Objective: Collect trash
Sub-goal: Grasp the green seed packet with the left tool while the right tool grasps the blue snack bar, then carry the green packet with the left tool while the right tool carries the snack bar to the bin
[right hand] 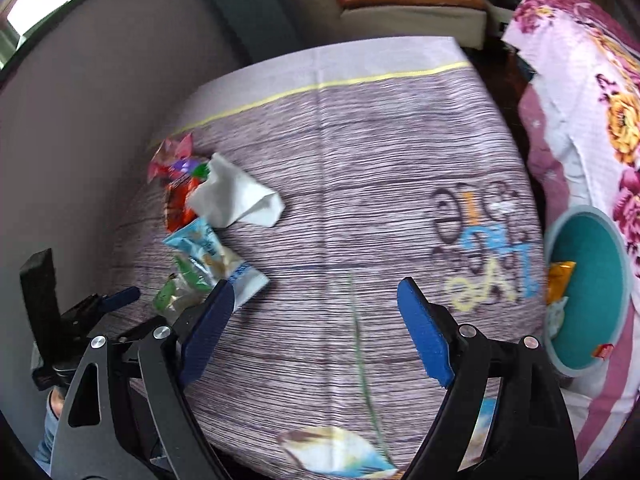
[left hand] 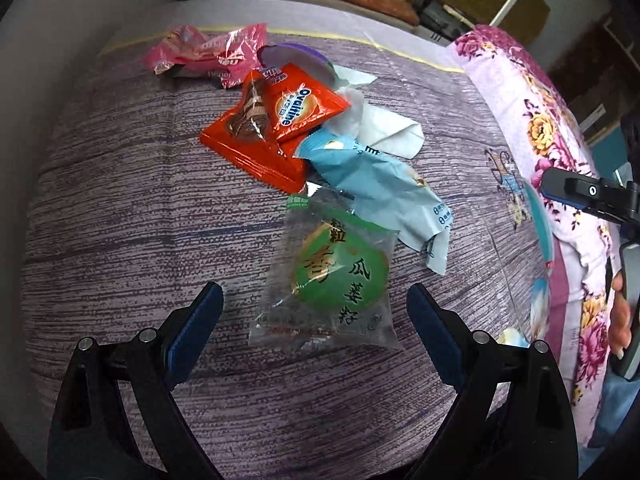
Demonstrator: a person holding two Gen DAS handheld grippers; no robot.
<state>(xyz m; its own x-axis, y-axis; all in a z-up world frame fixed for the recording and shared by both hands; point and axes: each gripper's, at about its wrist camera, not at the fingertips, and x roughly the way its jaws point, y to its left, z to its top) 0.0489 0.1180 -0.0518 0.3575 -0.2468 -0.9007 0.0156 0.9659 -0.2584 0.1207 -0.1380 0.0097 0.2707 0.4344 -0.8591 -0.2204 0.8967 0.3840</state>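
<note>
1. The left claw (left hand: 315, 308) is hanging wide open over the bench (left hand: 120, 200), its blue pads either side of a clear packet (left hand: 332, 280) with a green disc and dark Chinese characters; neither pad is touching it.
2. At 12 o'clock from that packet, an orange wrapper (left hand: 272, 128) is showing the word "Ovaltine".
3. A pale blue wrapper (left hand: 380, 188) is lying at 1 o'clock, a white tissue (left hand: 388, 128) beyond it, and a pink wrapper (left hand: 208, 54) at 11 o'clock; its print is too crumpled to read.
4. The right claw (right hand: 314, 320) is standing open and empty above bare cloth, the trash pile at its 10 o'clock.
5. Only the right view is showing a teal bin (right hand: 592, 280) at 3 o'clock, already holding an orange packet (right hand: 560, 280), plus blurred coloured lettering on the cloth.
</note>
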